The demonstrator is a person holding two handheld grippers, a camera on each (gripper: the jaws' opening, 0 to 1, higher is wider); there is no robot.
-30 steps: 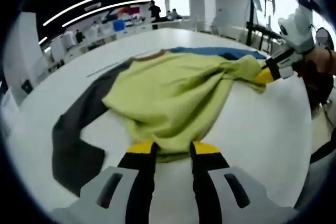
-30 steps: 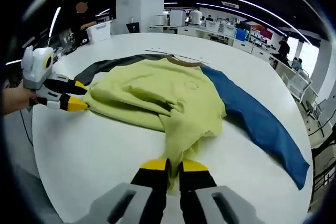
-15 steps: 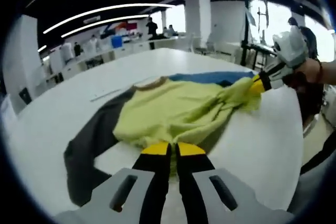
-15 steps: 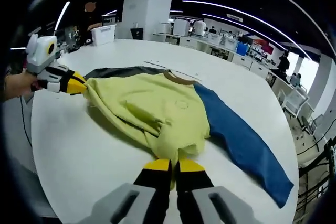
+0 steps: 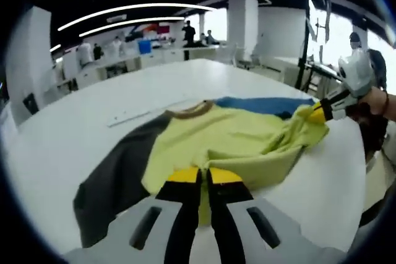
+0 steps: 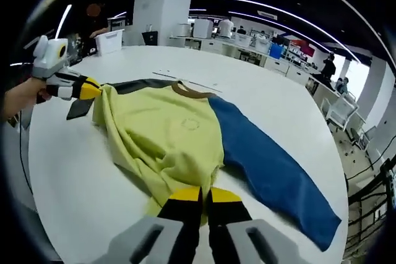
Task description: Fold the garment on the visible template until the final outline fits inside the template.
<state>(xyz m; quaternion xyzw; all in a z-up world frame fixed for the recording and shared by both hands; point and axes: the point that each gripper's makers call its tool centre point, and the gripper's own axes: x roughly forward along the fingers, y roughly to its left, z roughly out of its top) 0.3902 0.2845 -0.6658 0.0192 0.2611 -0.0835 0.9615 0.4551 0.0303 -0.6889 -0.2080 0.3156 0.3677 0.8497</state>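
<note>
Shirt [image 5: 229, 143] lies barely begun on the surface [image 5: 80, 134]: both my tools, left [image 5: 198, 180] and right [image 6: 198, 197], pinch its hem corners, sleeves still spread, every fold left.

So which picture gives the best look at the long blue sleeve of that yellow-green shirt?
The right gripper view: the blue sleeve lies full length across the white table. The left gripper view gives a narrow blue strip behind the yellow-green body.
</note>
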